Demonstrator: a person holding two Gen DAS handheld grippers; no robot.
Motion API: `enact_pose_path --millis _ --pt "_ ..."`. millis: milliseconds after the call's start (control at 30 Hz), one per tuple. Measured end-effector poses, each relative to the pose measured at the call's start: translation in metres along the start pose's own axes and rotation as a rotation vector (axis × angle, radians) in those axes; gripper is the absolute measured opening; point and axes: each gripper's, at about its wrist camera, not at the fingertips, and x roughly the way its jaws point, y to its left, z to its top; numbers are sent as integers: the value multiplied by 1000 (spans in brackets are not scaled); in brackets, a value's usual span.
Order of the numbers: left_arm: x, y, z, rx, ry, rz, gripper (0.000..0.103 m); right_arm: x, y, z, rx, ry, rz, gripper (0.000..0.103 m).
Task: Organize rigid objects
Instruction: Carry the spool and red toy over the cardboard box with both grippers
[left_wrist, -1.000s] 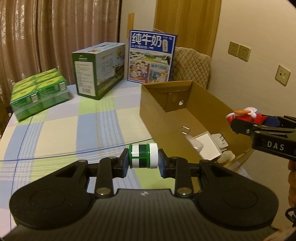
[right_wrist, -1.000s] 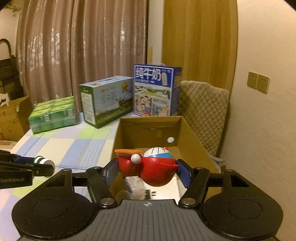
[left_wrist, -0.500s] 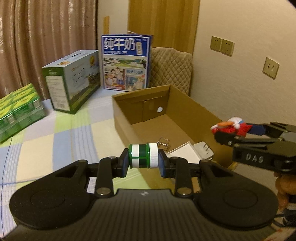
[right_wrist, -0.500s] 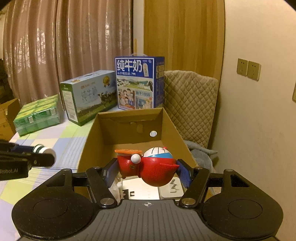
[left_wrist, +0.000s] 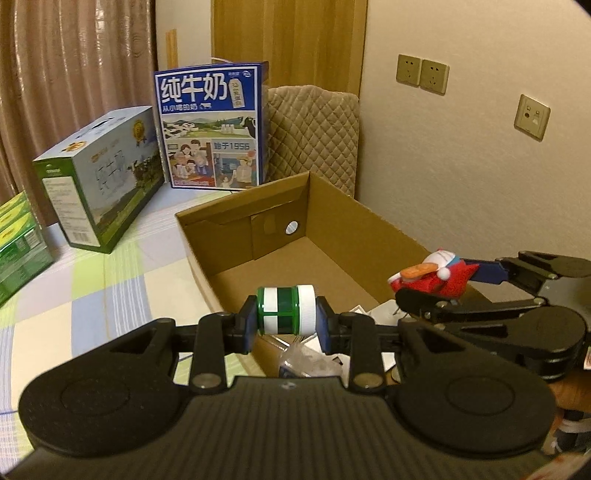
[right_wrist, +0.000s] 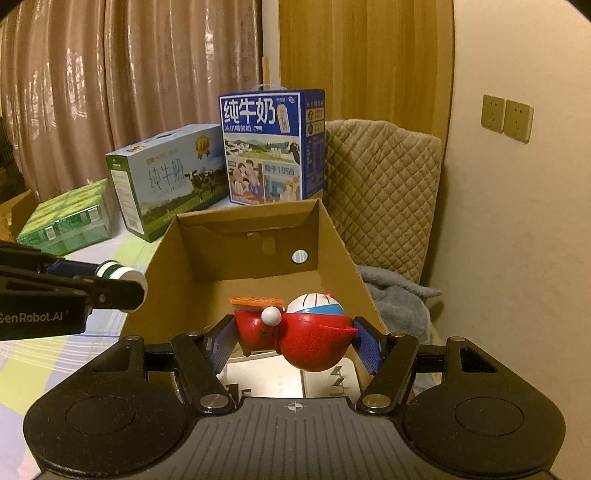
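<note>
Currently left gripper (left_wrist: 286, 314) fingers pinch green-white bottle (left_wrist: 286, 309); right gripper (right_wrist: 293, 338) fingers pinch red toy (right_wrist: 295, 332), cardboard box (right_wrist: 332, 229) beyond both.

My left gripper (left_wrist: 286, 314) clamps a green bottle (left_wrist: 286, 310) over the box (left_wrist: 373, 225); my right gripper (left_wrist: 436, 286) holds a red toy (left_wrist: 432, 275).

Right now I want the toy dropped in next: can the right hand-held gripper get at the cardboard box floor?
Probably yes. The right hand-held gripper, holding the red toy, hangs over the open cardboard box; only small items lie below it.
</note>
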Motion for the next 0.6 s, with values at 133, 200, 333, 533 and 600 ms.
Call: enact_pose_path --millis 133,200,333,533,600 --pt "12 0 4 5 13 -8 27 9 -3 2 8 16 8 64" --pt "17 0 6 11 19 -7 27 12 -4 3 8 21 12 64" --pt "26 0 8 22 29 -6 27 19 -7 5 18 33 20 64" --pt "37 1 11 39 41 -6 27 28 -8 5 14 46 21 64" --pt "40 1 12 45 44 -4 27 31 -8 5 14 51 22 64"
